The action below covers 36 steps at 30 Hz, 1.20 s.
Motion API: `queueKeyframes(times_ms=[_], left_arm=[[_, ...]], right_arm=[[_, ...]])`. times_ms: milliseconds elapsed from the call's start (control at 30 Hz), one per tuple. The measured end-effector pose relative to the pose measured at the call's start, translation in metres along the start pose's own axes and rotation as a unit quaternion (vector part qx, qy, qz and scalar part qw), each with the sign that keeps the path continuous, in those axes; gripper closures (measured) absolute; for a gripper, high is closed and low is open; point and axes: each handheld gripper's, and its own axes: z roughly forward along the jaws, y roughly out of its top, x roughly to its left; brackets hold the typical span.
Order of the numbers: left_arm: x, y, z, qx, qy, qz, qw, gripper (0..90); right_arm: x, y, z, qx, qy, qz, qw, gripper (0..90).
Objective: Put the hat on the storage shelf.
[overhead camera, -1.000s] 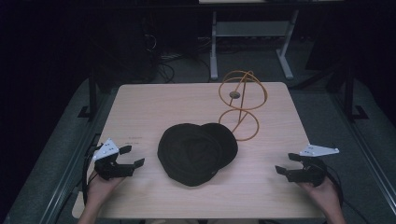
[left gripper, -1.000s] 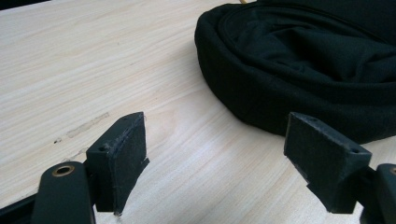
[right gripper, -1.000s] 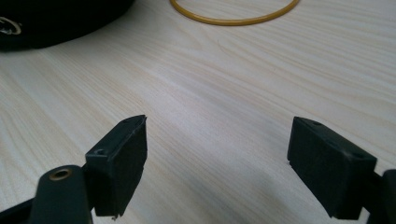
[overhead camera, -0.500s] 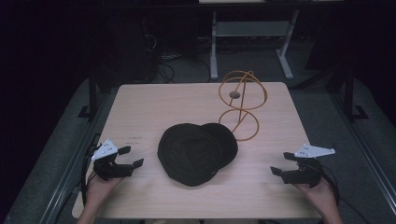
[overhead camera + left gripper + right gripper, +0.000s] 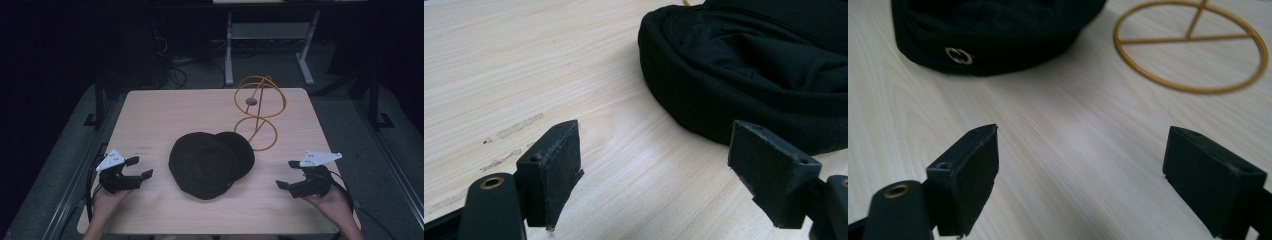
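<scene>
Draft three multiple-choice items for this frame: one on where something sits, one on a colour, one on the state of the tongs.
1. Where does the black fabric cap lie relative to the thin gold wire stand with two rings?
A. Nearer the person, beside its base ring
B. Hanging on its upper ring
C. At the far table edge behind it

2. What colour is the small emblem on the cap?
A. Red
B. Metallic, silvery-gold
C. Blue

3. How are the right tongs?
A. Shut on the cap
B. Shut on the stand
C. Open over bare light wooden table

Key: 1 A, the high view shows the cap lying in front of the stand on the tabletop. 2 B, the right gripper view shows a shiny interlocked emblem. 3 C, the jaws stand wide apart with only wood between them, having just been opening.
</scene>
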Motion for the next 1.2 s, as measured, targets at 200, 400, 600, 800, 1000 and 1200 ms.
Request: queueKeyframes(times_ms=[200,400,600,800,1000,1200], left_arm=[[0.001,-0.001,0.002,0.003,0.000,-0.001,1.0000,20.8],[0.000,0.000,0.002,0.003,0.000,0.001,1.0000,20.8],[0.000,-0.001,0.003,0.004,0.002,0.001,1.0000,20.9],[0.001,0.000,0.001,-0.003,0.011,0.001,0.9999,21.4],[0.002,0.000,0.000,0.000,0.011,-0.001,0.9999,21.4],[0.001,0.000,0.001,-0.002,0.011,0.000,0.9999,21.4]], right_arm=[[0.007,0.017,0.004,0.002,0.013,-0.016,0.9998,14.5],[0.014,0.034,0.009,0.007,0.028,-0.030,0.9991,14.6],[0.022,0.055,0.012,0.005,0.044,-0.047,0.9979,14.6],[0.028,0.072,0.018,0.006,0.053,-0.068,0.9963,14.6],[0.034,0.088,0.027,0.019,0.065,-0.082,0.9943,14.6],[0.043,0.100,0.035,0.023,0.075,-0.092,0.9926,14.6]])
